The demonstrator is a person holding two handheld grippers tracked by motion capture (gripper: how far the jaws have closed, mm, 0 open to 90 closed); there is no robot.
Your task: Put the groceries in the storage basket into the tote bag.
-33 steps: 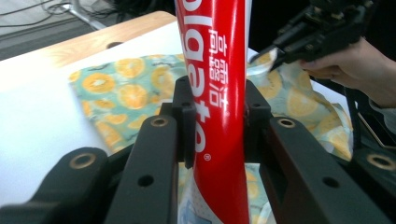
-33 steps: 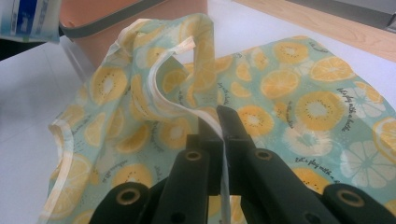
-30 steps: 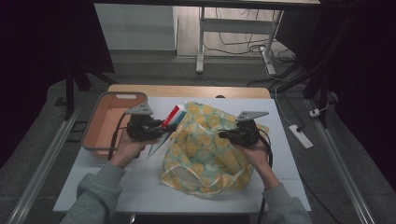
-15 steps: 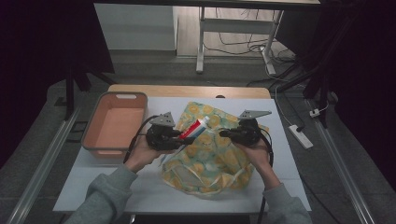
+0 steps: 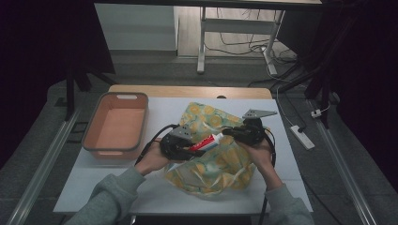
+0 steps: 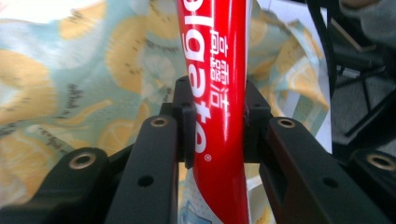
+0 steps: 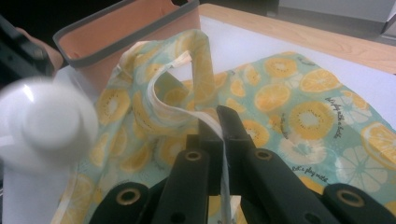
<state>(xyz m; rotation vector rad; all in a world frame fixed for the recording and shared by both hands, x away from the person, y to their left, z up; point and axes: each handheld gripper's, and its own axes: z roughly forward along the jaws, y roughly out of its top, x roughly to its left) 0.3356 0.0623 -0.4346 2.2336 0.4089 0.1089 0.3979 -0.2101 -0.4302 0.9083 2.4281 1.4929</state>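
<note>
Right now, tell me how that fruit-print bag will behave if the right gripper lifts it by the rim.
The bag looks like thin, floppy cloth: it lies rumpled on the table, so it would probably sag. Its rim curls where the right gripper pinches it, so the mouth may fold shut. It seems light and unlikely to slip.

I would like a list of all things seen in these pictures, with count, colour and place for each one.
toothpaste tube: one, red and white, over the bag, held in the left gripper
bag: one, pale green cloth with yellow citrus print, middle of the table
bin: one, orange with grey rim, left on the table
table: one, white top with a wooden far edge
power strip: one, white, on the floor at right
left gripper: black, shut on the tube
right gripper: black, pinching the bag's edge
</note>
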